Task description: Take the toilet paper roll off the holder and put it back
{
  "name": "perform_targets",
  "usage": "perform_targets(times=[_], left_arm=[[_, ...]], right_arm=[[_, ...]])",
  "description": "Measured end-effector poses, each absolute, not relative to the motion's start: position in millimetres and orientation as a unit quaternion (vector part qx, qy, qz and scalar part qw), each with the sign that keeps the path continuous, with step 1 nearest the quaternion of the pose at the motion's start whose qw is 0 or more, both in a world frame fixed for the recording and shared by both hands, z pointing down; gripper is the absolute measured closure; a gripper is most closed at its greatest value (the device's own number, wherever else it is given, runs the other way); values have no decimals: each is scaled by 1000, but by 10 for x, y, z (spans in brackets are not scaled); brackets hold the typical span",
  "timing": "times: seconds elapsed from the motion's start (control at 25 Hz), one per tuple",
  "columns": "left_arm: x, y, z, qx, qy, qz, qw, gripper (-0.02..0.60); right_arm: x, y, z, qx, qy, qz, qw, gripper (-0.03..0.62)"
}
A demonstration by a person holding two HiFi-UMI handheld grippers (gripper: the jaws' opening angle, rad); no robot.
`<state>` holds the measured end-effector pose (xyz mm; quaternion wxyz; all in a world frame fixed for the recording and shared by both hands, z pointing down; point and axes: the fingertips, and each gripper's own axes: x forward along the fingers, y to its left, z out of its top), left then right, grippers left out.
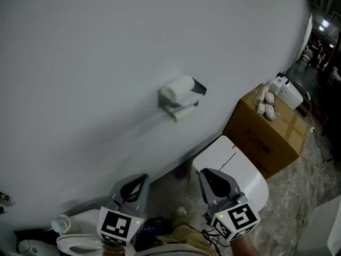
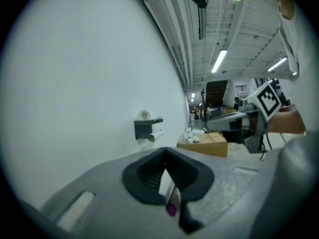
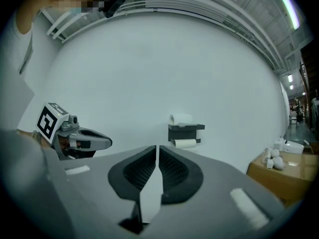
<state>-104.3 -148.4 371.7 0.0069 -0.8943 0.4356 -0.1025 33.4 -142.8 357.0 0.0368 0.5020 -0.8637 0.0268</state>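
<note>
A dark grey holder is fixed to the white wall. One white toilet paper roll rests on top of it and a second roll hangs in it underneath. Both grippers are low in the head view, well short of the holder. My left gripper is shut with nothing in it. My right gripper is also shut and empty, showing only a thin slit between its pads. From the left gripper view the holder appears far ahead, and from the right gripper view the holder does too.
A white toilet stands below and right of the holder. Beside it is a cardboard box with small white items on top and a white device behind. White objects lie on the floor at lower left.
</note>
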Motion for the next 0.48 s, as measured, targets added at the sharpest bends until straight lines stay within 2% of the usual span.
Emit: perform_targets(times=[0.48], left_arm=[[-1019, -1305, 3711, -900, 426, -95, 3, 588]], right_arm=[[330, -1216, 3593, 503, -863, 32, 35, 577]])
